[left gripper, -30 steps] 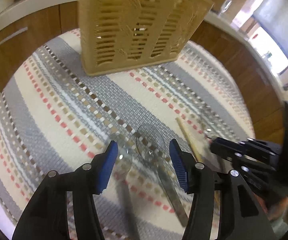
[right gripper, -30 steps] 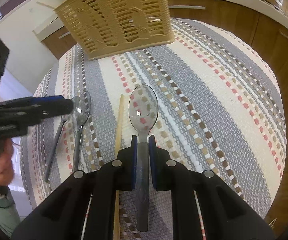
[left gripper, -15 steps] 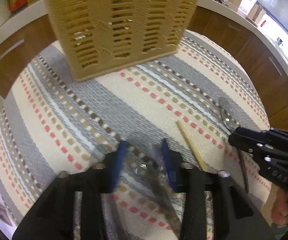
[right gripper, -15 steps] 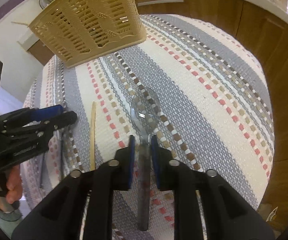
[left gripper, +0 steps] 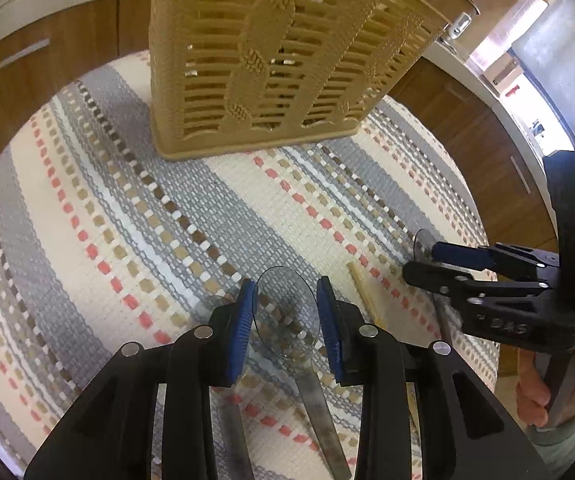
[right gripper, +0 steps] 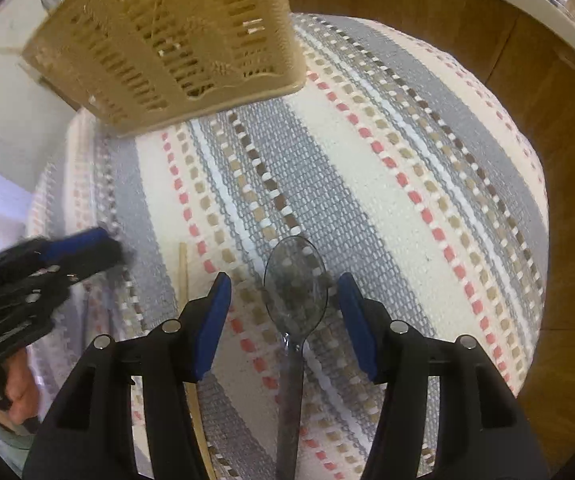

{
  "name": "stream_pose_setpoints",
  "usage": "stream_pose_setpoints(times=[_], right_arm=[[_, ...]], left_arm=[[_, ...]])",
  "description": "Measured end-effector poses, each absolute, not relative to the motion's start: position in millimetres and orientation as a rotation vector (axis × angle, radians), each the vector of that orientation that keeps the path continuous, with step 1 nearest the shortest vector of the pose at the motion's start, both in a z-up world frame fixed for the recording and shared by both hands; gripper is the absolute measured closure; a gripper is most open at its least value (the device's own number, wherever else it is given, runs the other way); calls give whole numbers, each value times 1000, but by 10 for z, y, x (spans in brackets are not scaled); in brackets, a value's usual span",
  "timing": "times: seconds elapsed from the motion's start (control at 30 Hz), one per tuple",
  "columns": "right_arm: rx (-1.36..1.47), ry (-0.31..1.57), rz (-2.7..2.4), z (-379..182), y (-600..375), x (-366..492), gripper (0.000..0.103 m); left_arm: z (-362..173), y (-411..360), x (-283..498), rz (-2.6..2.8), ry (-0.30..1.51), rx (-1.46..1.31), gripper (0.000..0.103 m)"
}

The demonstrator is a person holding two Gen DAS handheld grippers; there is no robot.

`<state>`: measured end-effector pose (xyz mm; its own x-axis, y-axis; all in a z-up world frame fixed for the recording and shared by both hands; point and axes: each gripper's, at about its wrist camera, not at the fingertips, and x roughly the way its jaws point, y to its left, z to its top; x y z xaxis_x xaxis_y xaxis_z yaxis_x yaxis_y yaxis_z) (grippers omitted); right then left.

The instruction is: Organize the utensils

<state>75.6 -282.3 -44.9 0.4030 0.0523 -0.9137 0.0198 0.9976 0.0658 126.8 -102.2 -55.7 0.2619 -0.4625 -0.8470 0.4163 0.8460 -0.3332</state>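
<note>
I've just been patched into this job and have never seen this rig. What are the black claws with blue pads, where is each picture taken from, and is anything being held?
No robot here: a person holds a hand-held gripper in each hand, each with a fisheye camera looking along its two fingers.

Left wrist view: the left hand-held gripper straddles a clear spoon lying on the striped cloth; the pads sit at the bowl's edges, but a firm grip cannot be confirmed. The other hand-held gripper shows at the right.

Right wrist view: the right hand-held gripper is opening, with a gap either side of a second clear spoon, which lies free on the cloth.

A wooden stick lies between them; a beige slotted basket stands behind.
</note>
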Motion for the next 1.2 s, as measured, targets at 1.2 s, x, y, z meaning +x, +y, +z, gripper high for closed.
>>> stream_pose_setpoints(times=[1.2], right_arm=[[34, 60, 109, 2240, -2452, 238, 73]], left_arm=[[2154, -474, 1081, -525, 426, -54, 74]])
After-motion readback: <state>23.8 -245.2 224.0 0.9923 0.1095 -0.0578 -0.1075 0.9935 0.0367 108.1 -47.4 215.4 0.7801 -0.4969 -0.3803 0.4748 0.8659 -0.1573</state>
